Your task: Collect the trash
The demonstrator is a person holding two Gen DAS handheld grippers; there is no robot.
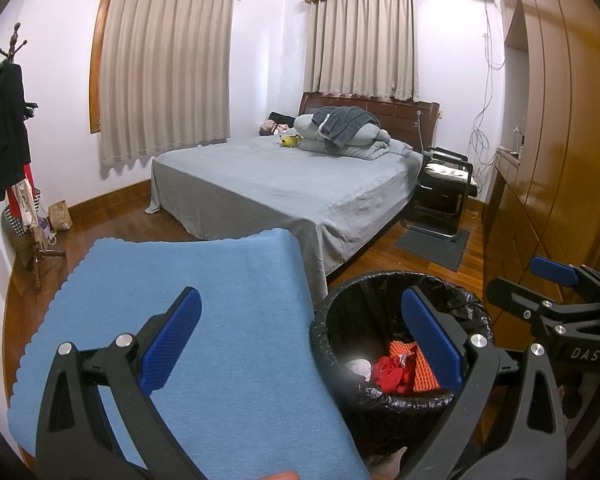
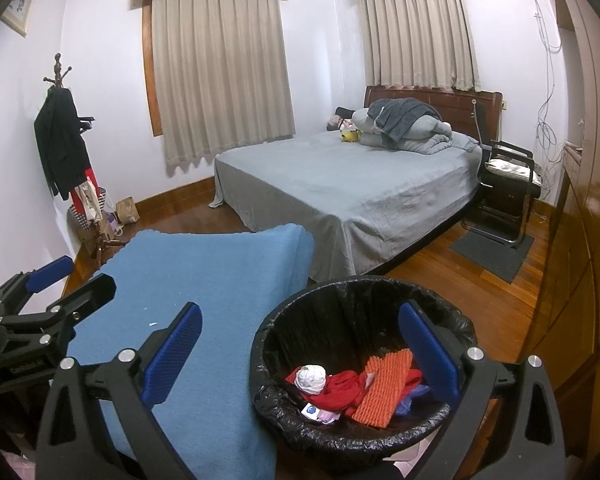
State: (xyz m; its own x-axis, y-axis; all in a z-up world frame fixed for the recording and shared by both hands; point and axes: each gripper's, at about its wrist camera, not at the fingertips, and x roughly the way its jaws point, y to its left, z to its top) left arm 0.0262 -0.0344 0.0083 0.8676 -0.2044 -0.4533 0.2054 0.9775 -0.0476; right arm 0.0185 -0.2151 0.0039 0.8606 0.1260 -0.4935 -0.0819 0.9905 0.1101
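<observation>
A bin lined with a black bag [image 2: 340,312] [image 1: 380,288] stands on the floor beside a surface under a blue cloth [image 2: 220,292] [image 1: 204,288]. Inside lie an orange foam sleeve [image 2: 382,388] [image 1: 416,364], red crumpled material [image 2: 340,392] [image 1: 392,372], a white paper ball [image 2: 310,378] [image 1: 358,368] and a small wrapper [image 2: 314,412]. My right gripper [image 2: 300,352] hangs open above the bin's left rim, holding nothing. My left gripper [image 1: 300,344] is open and empty over the cloth's right edge. Each gripper shows in the other's view: the right gripper [image 1: 556,276], the left gripper [image 2: 56,276].
A bed [image 1: 292,184] with a grey sheet and folded bedding stands beyond. A coat rack [image 1: 12,152] with clothes and a paper bag [image 1: 60,216] are at the left wall. A black chair [image 1: 444,184], a grey mat [image 1: 436,244] and wooden wardrobes [image 1: 556,160] are at the right.
</observation>
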